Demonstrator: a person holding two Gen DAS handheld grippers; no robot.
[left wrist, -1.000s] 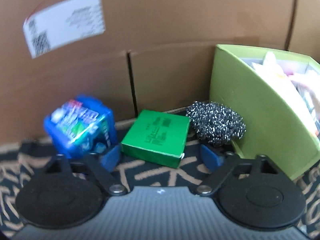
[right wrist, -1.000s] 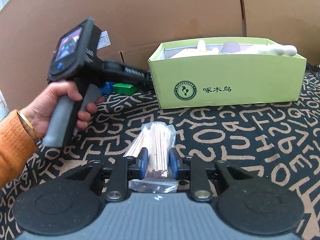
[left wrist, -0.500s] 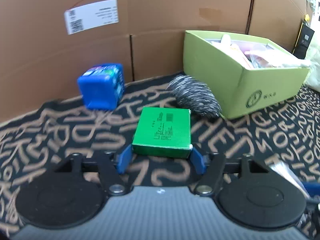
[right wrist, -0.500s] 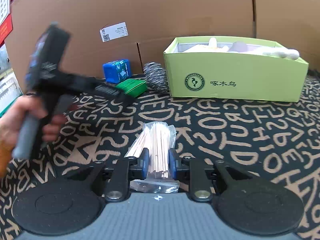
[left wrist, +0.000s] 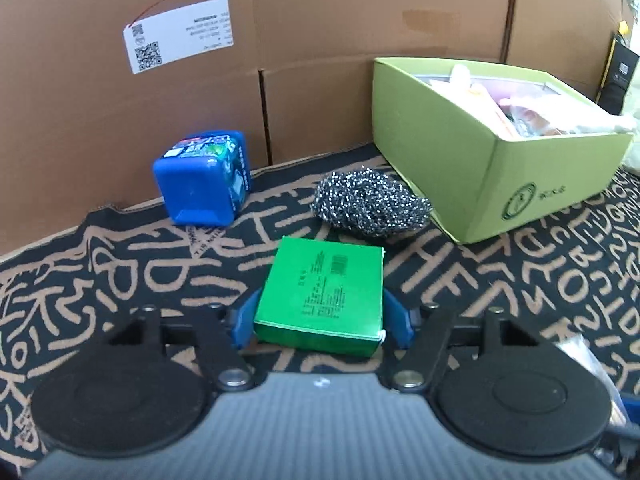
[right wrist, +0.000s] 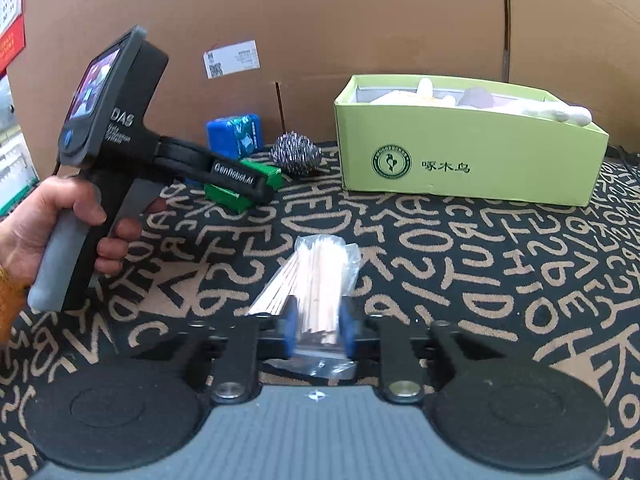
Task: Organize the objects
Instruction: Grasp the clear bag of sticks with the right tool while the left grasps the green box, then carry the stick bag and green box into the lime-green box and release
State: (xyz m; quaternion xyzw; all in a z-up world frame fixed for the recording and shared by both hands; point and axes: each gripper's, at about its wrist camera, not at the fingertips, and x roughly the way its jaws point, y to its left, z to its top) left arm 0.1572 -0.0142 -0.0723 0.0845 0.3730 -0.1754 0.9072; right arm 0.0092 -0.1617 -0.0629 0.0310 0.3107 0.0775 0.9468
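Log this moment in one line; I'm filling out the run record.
left tool: shut on green box | right tool: shut on stick bag | blue cube, steel scrubber: on mat

Black claw (right wrist: pixel 319 330) with blue pads (right wrist: pixel 291 330), grey ribbed body, bare hand (right wrist: pixel 60 232), orange sleeve (right wrist: pixel 10 308)

A black cloth with tan lettering (left wrist: pixel 520 280) covers the worktop under and ahead of both claws. Brown cardboard sheets (left wrist: pixel 320 60) stand as a wall beyond it, far ahead of the claws. A white shipping label (left wrist: pixel 180 40) with a QR code is stuck to the cardboard, up and to the left in the left wrist view. A red-printed paper (right wrist: pixel 10 12) shows at the far left edge of the right wrist view.
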